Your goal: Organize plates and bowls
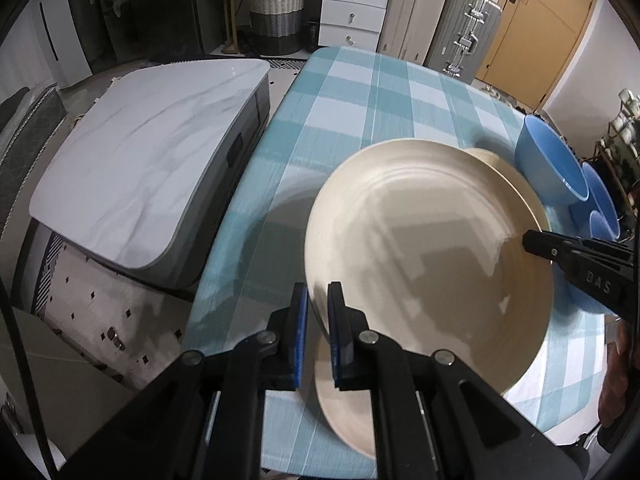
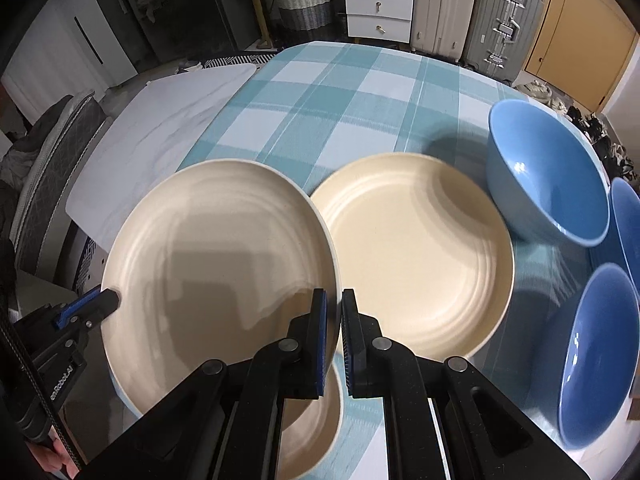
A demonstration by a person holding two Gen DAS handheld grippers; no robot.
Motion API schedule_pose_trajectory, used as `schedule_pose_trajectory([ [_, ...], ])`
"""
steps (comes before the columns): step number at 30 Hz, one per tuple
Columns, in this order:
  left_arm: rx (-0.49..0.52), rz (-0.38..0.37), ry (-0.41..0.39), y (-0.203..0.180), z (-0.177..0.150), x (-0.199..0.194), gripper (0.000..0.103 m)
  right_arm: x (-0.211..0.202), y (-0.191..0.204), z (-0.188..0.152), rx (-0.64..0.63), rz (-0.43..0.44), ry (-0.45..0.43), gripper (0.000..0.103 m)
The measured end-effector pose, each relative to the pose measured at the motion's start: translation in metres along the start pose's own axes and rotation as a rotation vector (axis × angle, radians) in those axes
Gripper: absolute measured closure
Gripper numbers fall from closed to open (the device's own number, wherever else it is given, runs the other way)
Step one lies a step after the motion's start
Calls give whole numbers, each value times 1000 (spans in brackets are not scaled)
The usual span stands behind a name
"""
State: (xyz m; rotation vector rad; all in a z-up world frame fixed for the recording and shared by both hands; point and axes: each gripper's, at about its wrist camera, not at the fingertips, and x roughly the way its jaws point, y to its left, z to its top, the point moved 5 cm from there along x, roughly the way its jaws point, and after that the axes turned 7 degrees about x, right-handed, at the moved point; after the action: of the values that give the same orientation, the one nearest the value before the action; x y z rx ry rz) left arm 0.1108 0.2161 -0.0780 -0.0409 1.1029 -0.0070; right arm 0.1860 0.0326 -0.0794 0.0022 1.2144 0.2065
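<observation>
Left gripper [image 1: 318, 304] and right gripper [image 2: 334, 312] clamp opposite rims of cream plate [image 2: 216, 264], level above counter [image 2: 340, 92], likely for stacking.

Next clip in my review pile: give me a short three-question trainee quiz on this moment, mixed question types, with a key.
1. True or false: the lifted cream plate is gripped at its rim by both the left gripper and the right gripper.
2. How many blue bowls are in the right wrist view? A) one B) two C) three
3. Fill in: the second cream plate lies flat on the checked ____.

Key
1. True; each gripper is shut on opposite sides of the rim.
2. C: the far blue bowl, the middle blue bowl and the near blue bowl.
3. tablecloth.
</observation>
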Motion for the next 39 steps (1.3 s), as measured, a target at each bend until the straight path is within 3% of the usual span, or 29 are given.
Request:
schedule_pose_trajectory([
  [8,16,25,51,-5,-36,11,96,5,-1,-48,2,-1,8,96],
  [17,61,57,63,-16,-51,18,96,19,-11,-85,50,6,23,96],
  [39,148,63,71,-33,-63,23,96,21,-6,-98,-26,-43,24,95],
])
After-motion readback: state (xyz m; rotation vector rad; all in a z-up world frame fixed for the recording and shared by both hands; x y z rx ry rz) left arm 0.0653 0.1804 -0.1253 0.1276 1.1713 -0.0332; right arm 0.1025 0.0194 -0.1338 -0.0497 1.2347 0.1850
